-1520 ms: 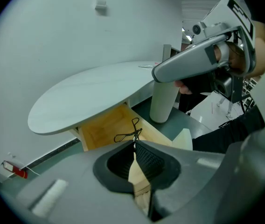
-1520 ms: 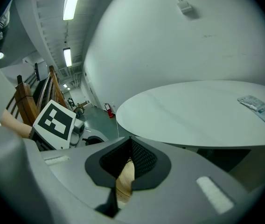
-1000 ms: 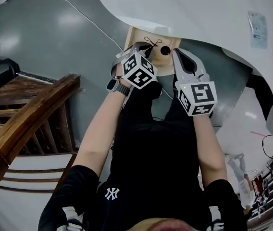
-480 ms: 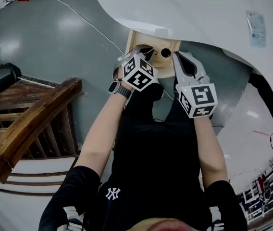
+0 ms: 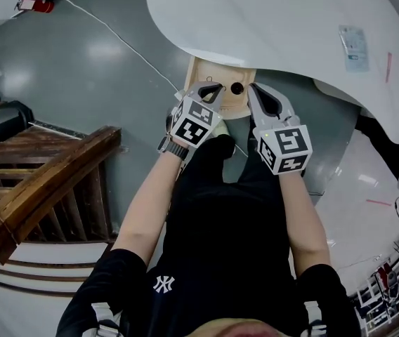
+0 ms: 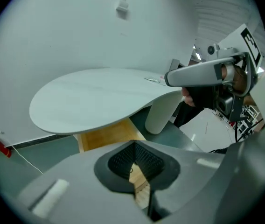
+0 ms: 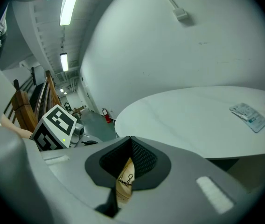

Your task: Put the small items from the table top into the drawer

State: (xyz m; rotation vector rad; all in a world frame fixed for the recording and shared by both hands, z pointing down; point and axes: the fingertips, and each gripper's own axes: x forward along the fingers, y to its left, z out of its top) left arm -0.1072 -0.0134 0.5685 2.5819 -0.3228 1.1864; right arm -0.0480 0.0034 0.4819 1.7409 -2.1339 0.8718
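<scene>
Both tongs hang over the open drawer (image 5: 203, 72), which juts out from under the near edge of the white table (image 5: 270, 20).

- Left gripper (image 5: 212, 88): jaws clenched with nothing between them. We see only drawer wood through the gap.
- Right gripper (image 5: 253, 90): also clenched and empty.
- In the drawer: a round black item (image 5: 237, 88) and a thin wire clip (image 7: 127, 180).
- On the table top: a flat clear packet (image 5: 354, 39) and a thin red stick (image 5: 388, 67), both near the right edge and well apart from the drawer.

We judge the task part done, with the packet as the next pick, and the right gripper is the nearer one.

Doing it well:
- We release the jaws before coming down, not at the surface.
- The packet lies flat, so we come in low along the table and pinch it by one edge, or nudge it to overhang the right edge first.
- The red stick sits just beside it, so we approach from the packet's far side so as not to flick the stick off the table.
</scene>
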